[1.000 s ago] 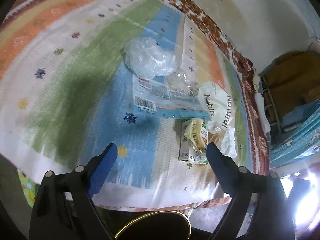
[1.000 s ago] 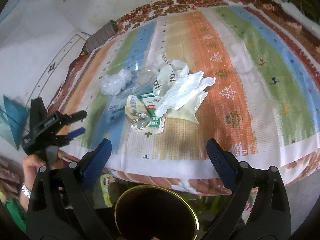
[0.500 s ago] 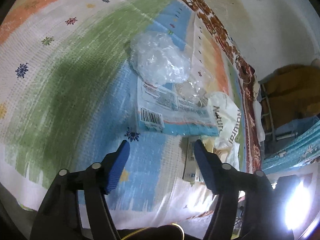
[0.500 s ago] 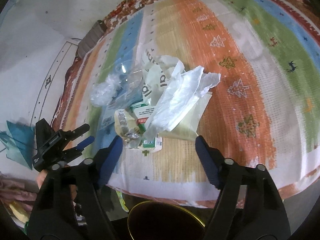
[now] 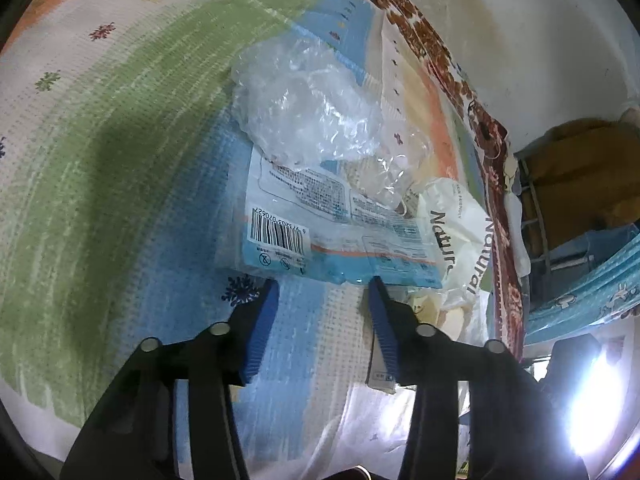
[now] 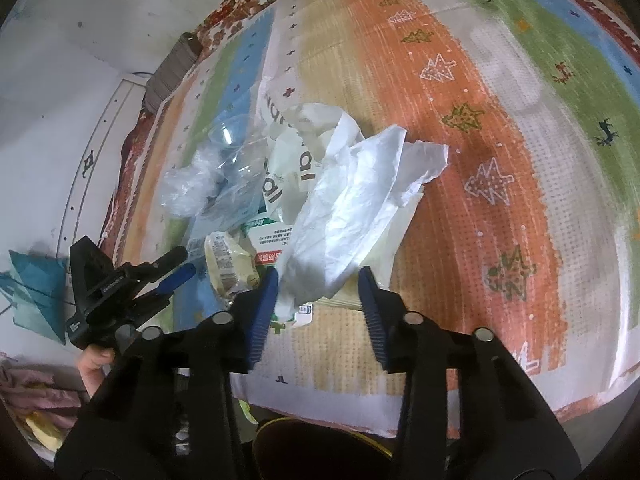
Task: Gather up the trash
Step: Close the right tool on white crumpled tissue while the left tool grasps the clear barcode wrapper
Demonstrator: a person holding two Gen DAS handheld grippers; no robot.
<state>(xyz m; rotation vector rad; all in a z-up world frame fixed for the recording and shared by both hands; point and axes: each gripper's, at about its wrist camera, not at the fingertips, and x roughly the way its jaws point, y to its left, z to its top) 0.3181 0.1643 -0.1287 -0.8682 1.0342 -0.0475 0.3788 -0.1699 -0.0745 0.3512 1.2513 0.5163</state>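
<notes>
A heap of trash lies on a striped cloth-covered table point(image 5: 120, 128). My left gripper point(image 5: 322, 286) is open, its fingertips at the near edge of a flat blue printed wrapper point(image 5: 320, 228) with a barcode. Behind it lie crumpled clear plastic point(image 5: 308, 108) and a white "Natural" bag point(image 5: 460, 236). My right gripper point(image 6: 318, 276) is open, its jaws on either side of the near end of a crumpled white plastic bag point(image 6: 360, 200). Left of it lie a yellow snack wrapper point(image 6: 226, 260) and a green carton point(image 6: 268, 236). The left gripper also shows in the right wrist view point(image 6: 176, 268).
The table's near edge runs just below both grippers point(image 6: 360, 412). A white wall point(image 5: 520, 40) stands behind the table. A rack with brown cloth point(image 5: 580, 184) stands at the right in the left wrist view. A teal paper point(image 6: 36, 292) lies on the floor.
Both grippers have moved forward to the heap and their jaws have narrowed. The left has come up to the blue wrapper, the right up to the white bag.
</notes>
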